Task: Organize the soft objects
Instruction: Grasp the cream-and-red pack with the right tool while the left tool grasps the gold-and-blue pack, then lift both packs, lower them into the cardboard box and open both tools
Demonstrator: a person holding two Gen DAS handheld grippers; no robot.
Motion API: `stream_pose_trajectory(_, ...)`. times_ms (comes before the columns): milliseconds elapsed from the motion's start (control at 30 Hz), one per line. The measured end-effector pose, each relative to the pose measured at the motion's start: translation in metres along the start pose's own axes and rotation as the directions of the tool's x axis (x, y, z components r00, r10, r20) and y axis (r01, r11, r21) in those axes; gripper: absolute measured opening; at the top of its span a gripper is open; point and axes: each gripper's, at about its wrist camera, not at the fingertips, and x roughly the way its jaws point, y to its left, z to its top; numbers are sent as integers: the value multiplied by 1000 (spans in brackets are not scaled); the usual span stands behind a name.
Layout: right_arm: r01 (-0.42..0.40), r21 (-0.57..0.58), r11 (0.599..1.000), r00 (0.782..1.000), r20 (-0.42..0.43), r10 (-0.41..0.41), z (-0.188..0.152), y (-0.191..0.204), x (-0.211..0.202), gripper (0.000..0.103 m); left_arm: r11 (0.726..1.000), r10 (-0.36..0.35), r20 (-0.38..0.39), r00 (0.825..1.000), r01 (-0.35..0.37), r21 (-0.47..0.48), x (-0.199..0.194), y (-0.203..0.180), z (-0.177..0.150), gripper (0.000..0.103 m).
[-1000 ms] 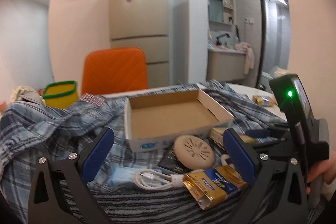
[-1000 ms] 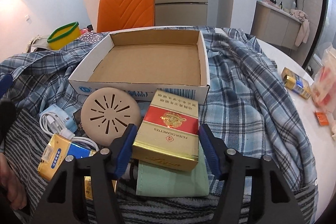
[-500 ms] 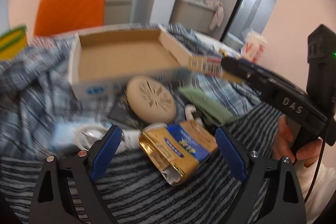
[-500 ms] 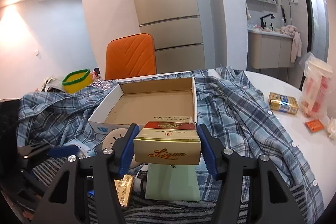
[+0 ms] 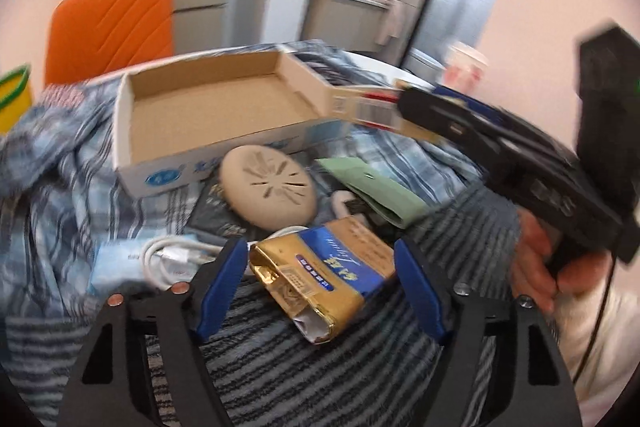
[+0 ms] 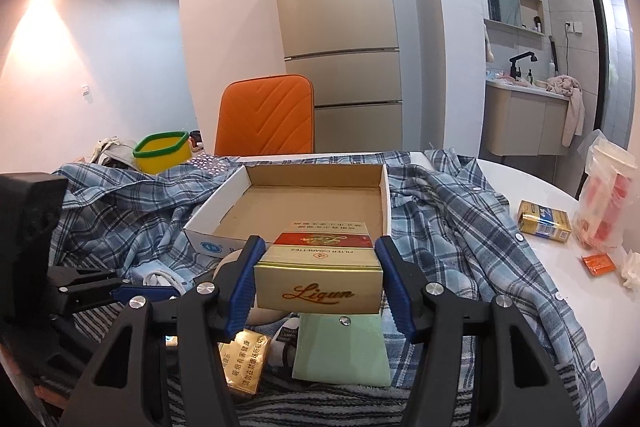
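Charger cable half-hidden behind left tongs

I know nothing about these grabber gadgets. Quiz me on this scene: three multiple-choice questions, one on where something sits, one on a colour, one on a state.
1. Where is the round beige disc?
A. inside the cardboard box
B. in front of the cardboard box, on the cloth
C. on the chair

2. What colour is the chair behind the table?
A. orange
B. green
C. white

3. What is the right gripper doing?
A. hanging empty
B. gripping a white cable
C. gripping a red and gold cigarette pack

Answers:
1 B: the disc lies just outside the box's front wall.
2 A: its padded back is orange.
3 C: both blue pads press the pack's sides, lifted clear of the cloth.
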Motion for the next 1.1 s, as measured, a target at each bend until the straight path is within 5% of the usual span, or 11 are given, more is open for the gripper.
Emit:
stream_pose_trajectory(133,-3,5,1000,1000,2,3,0,-1,-1,59,985,69,18,997,-71,156,-2,-17,1,98)
stream_pose_trajectory(400,-7,6,1000,999,44,7,1,-1,-10,59,979,53,-66,996,-38,201,19,-17,6,98)
stream_pose_trajectory(733,-9,17,1000,999,35,8,2,-4,-8,59,978,-42,-60,997,53,203,-8,-30,-10,98)
stream_pose_trajectory(933,-9,8,1000,999,45,8,2,-4,-9,59,963,-40,-110,993,67,261,-12,-45,-17,72)
stream_pose_trajectory(1100,-13,3,1000,999,46,13,1,-1,-11,59,957,11,-139,990,30,290,-1,-48,-22,66)
